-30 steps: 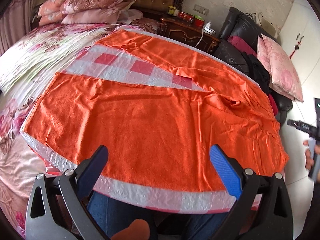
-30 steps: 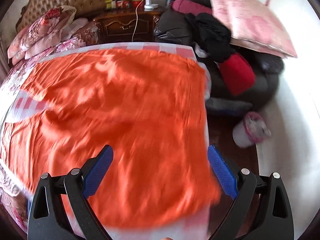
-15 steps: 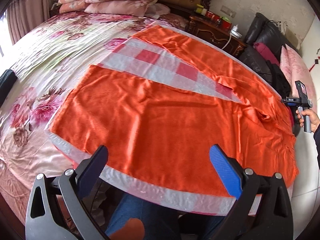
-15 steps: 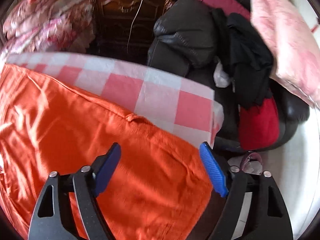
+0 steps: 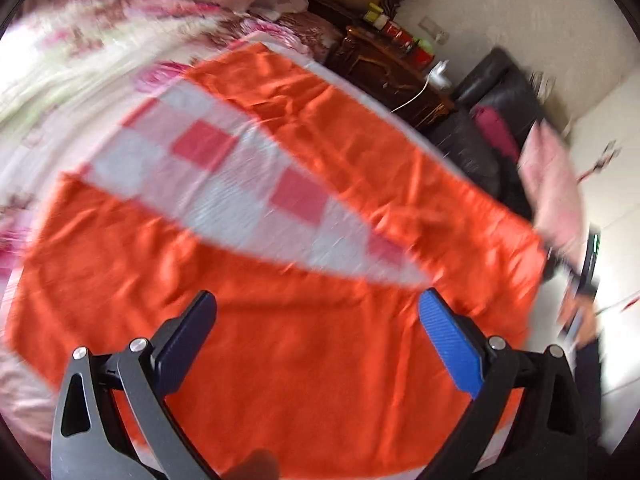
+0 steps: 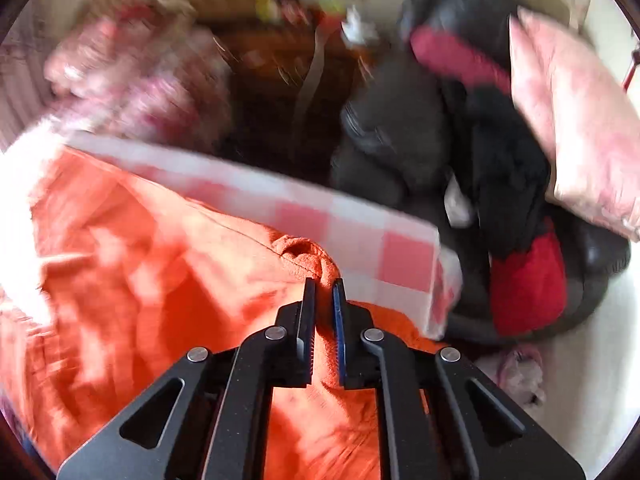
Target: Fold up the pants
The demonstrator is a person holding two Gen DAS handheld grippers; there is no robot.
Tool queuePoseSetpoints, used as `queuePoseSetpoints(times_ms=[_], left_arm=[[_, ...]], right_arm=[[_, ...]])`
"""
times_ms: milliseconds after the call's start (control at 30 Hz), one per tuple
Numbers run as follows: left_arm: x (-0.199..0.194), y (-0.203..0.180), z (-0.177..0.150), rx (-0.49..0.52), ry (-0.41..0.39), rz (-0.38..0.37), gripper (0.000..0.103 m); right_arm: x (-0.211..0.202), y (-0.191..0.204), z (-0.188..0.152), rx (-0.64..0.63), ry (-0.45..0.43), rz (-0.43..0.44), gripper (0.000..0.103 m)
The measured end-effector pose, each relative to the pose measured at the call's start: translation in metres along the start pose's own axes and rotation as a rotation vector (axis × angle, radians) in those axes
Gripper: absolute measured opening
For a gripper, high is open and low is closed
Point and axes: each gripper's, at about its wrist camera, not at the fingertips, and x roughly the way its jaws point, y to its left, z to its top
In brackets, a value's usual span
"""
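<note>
One hand-held gripper (image 6: 322,286), right, now clamps orange pants (image 6: 160,280).

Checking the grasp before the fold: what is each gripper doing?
Left gripper: open, holding nothing, over the orange pants.
Right gripper: shut on the orange pants.

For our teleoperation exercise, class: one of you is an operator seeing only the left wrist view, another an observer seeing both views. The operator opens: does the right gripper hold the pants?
Observer: Yes, the right gripper is shut on a bunched fold of the orange pants.
Operator: Where on them?
Observer: At their edge, beside the checked cloth.
Operator: What lies beyond?
Observer: A red garment, heaped past the cloth's corner.
</note>
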Motion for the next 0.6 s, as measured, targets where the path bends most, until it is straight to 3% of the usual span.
queuePoseSetpoints(times_ms=[67,167,267,433,467,500,600], left_arm=[[0.020,0.006,0.035,-0.087,-0.008,-0.091,0.086],[0.046,0.017,0.070,-0.178,-0.013,-0.212,0.083],[0.079,0.032,0.095,-0.253,-0.006,-0.285,0.078],[0.125,0.070,0.108,-0.374,0.020,-0.317,0.058],[0.128,0.073,0.108,-0.373,0.014,-0.321,0.048],[0.130,0.074,0.108,-0.367,0.010,-0.318,0.045],[0.127,0.074,0.107,-0.369,-0.002,-0.343,0.043]], right_arm=[[-0.042,0.026,-0.017,-0.070,-0.066,0.056,0.009],[-0.119,0.079,-0.076,-0.211,-0.165,0.213,0.009],[-0.158,0.105,-0.139,-0.234,-0.164,0.333,0.009],[-0.150,0.111,-0.207,-0.103,-0.081,0.381,0.009],[-0.145,0.107,-0.211,-0.077,-0.077,0.381,0.009],[-0.143,0.108,-0.215,-0.063,-0.077,0.382,0.009],[-0.146,0.101,-0.214,-0.011,-0.107,0.388,0.009]])
